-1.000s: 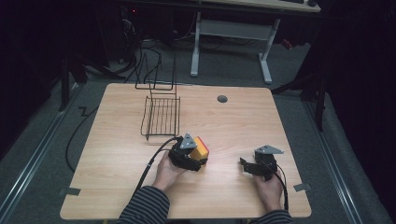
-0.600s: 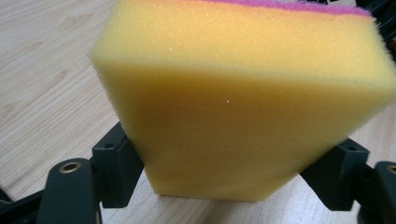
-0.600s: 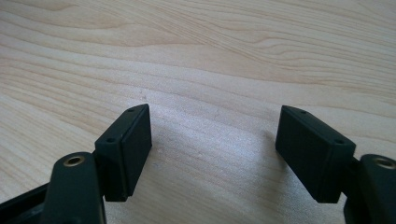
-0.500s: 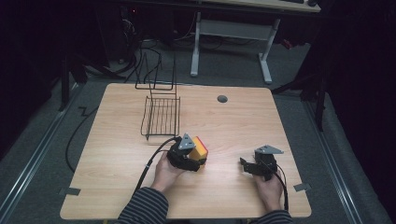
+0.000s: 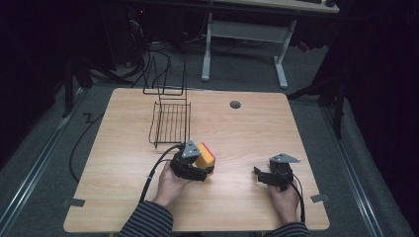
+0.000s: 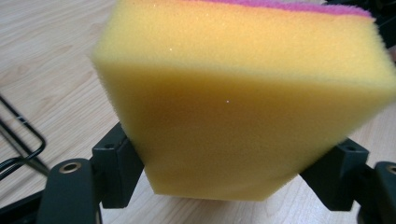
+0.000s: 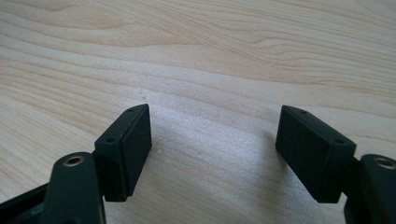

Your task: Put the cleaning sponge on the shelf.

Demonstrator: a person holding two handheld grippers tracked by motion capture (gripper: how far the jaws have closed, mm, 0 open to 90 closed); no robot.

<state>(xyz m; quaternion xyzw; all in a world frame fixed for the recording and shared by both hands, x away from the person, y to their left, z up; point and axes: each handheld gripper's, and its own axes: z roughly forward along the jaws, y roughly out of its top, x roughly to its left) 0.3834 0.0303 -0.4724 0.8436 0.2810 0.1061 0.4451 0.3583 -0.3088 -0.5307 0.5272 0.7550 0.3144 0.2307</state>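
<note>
A thick yellow sponge (image 5: pixel 205 156) with a pink top layer is clamped between the jaws of my left gripper (image 5: pixel 199 167), just above the wooden table (image 5: pixel 247 128) near its front middle. In the left gripper view the sponge (image 6: pixel 233 102) looms large, and the left gripper (image 6: pixel 229 165) presses both black pads into its sides. Near the front right of the table my right gripper (image 5: pixel 263 176) rests low. In its own view the right gripper (image 7: pixel 214 149) stands open over bare wood, with nothing between its fingers.
A black wire rack (image 5: pixel 170 123) stands on the table behind the left hand; one of the rack's wires (image 6: pixel 21 140) shows in the left gripper view. A round grey grommet (image 5: pixel 235 104) sits near the far edge. Cables and a desk frame lie on the floor beyond.
The left gripper has risen a little with the sponge in its jaws. The right gripper has stayed where it was.
</note>
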